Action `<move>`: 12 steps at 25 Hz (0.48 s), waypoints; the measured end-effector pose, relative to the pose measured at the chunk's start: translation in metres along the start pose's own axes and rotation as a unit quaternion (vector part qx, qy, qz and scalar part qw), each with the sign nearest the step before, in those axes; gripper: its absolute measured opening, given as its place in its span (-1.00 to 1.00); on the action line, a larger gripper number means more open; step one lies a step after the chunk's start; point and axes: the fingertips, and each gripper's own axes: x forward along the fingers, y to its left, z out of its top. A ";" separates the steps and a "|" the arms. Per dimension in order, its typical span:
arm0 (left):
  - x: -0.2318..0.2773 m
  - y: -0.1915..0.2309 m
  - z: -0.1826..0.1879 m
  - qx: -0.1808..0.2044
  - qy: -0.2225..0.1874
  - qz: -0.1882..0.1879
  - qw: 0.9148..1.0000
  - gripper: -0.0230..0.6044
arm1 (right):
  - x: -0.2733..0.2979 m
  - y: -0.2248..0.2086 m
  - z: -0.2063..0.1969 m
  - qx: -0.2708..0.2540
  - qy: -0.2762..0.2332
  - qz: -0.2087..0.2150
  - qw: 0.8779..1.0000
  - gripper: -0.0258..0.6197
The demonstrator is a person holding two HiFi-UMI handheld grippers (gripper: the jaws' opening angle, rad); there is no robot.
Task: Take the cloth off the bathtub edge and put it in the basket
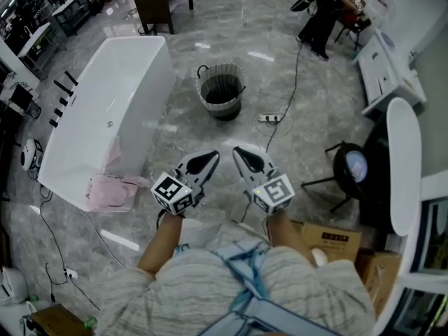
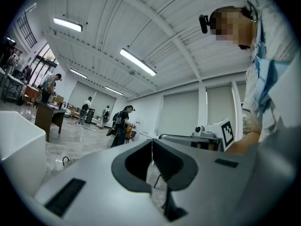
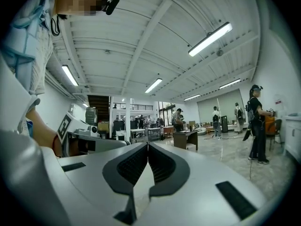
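A pink cloth [image 1: 110, 187] hangs over the near rim of the white bathtub [image 1: 133, 75] at the left of the head view. A grey woven basket [image 1: 222, 89] with a dark inside stands on the floor right of the tub. My left gripper [image 1: 212, 156] is held level in front of me, right of the cloth and apart from it, jaws shut and empty. My right gripper [image 1: 239, 152] sits beside it, also shut with nothing in it. In the left gripper view the left gripper [image 2: 151, 141] meets tip to tip; in the right gripper view the right gripper [image 3: 147, 145] does too.
A power strip [image 1: 271, 118] and its cable [image 1: 292, 82] lie on the marble floor right of the basket. A black stand with a round screen [image 1: 351, 166] and cardboard boxes [image 1: 329, 243] are at my right. A person [image 1: 324, 12] stands far off; desks [image 1: 162, 2] line the back.
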 end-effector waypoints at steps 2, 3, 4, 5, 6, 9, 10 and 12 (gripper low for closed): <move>-0.005 0.012 0.000 -0.003 0.002 -0.005 1.000 -0.91 | 0.012 0.002 -0.002 0.002 0.003 -0.007 1.000 -0.91; -0.008 0.018 0.000 -0.004 0.003 -0.007 1.000 -0.91 | 0.019 0.004 -0.003 0.002 0.005 -0.010 1.000 -0.91; -0.012 0.025 0.000 -0.006 0.004 -0.008 1.000 -0.91 | 0.026 0.006 -0.003 0.003 0.007 -0.011 1.000 -0.91; -0.016 0.032 0.001 -0.007 0.005 -0.010 1.000 -0.91 | 0.033 0.011 -0.003 0.003 0.008 -0.012 1.000 -0.91; -0.021 0.038 0.002 -0.008 0.005 -0.012 1.000 -0.91 | 0.041 0.015 -0.003 0.004 0.008 -0.012 1.000 -0.91; -0.038 0.058 0.005 -0.010 0.006 -0.019 1.000 -0.91 | 0.064 0.029 -0.001 0.002 0.007 -0.018 1.000 -0.91; -0.044 0.065 0.005 -0.010 0.006 -0.021 1.000 -0.91 | 0.073 0.033 -0.001 0.001 0.005 -0.020 1.000 -0.91; -0.058 0.079 0.006 -0.011 0.008 -0.023 1.000 -0.91 | 0.089 0.042 0.000 0.000 0.000 -0.024 1.000 -0.91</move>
